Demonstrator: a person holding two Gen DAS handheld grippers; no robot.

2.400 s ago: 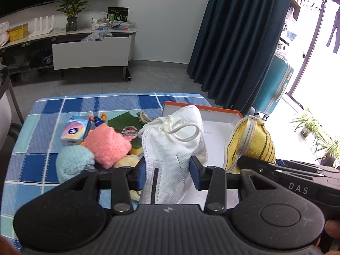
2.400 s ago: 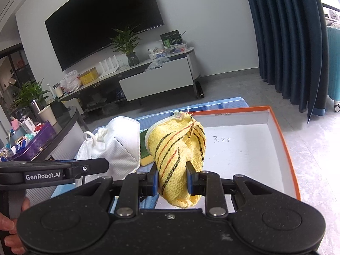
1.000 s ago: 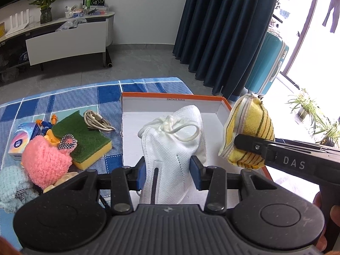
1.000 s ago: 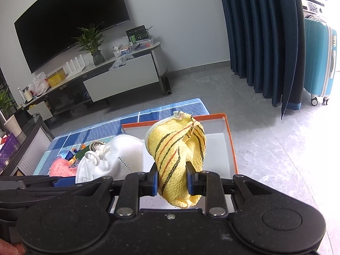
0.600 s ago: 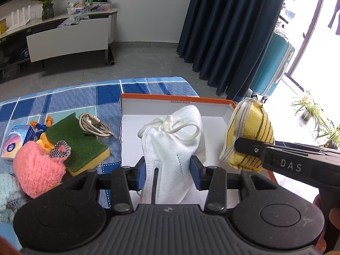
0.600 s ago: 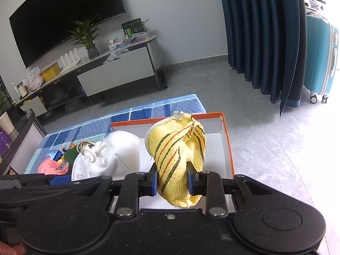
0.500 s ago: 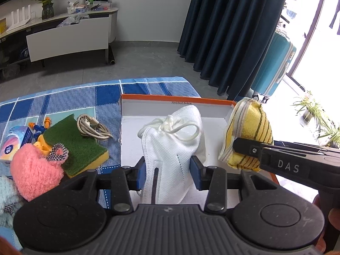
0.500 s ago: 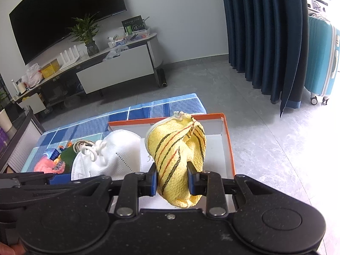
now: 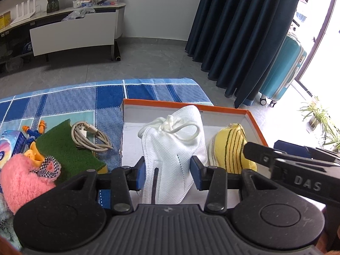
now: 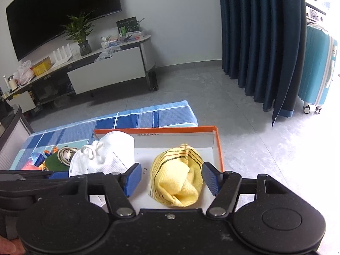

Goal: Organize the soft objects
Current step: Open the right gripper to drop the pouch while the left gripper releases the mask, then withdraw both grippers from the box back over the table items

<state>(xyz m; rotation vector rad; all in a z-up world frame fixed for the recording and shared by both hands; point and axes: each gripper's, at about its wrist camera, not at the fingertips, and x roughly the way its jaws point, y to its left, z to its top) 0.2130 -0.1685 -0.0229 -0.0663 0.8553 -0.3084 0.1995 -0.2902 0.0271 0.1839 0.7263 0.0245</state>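
Note:
A white face mask (image 9: pixel 172 155) with knotted ear loops is pinched between the blue pads of my left gripper (image 9: pixel 169 175), held above the white floor of the orange-rimmed box (image 9: pixel 182 105). In the right wrist view the yellow striped cloth (image 10: pixel 177 177) lies on the box floor (image 10: pixel 170 150). My right gripper (image 10: pixel 172 179) stands over it with its jaws opening, and both pads are clear of the cloth. The same cloth (image 9: pixel 228 148) shows in the left wrist view beside the right gripper's black finger. The mask (image 10: pixel 106 156) also appears at the left of the right wrist view.
On the blue checked tablecloth (image 9: pixel 85 97) left of the box lie a green sponge (image 9: pixel 68 150), a coiled beige cable (image 9: pixel 89 136), a pink fluffy item (image 9: pixel 23 180), orange earplugs (image 9: pixel 35 127) and a small blue packet (image 9: pixel 8 142). Dark curtains (image 9: pixel 240 31) and a teal suitcase (image 9: pixel 282 68) stand beyond.
The right gripper's jaws have spread apart and the yellow cloth has dropped from them onto the box floor. The left gripper still holds the mask and has shifted slightly over the box.

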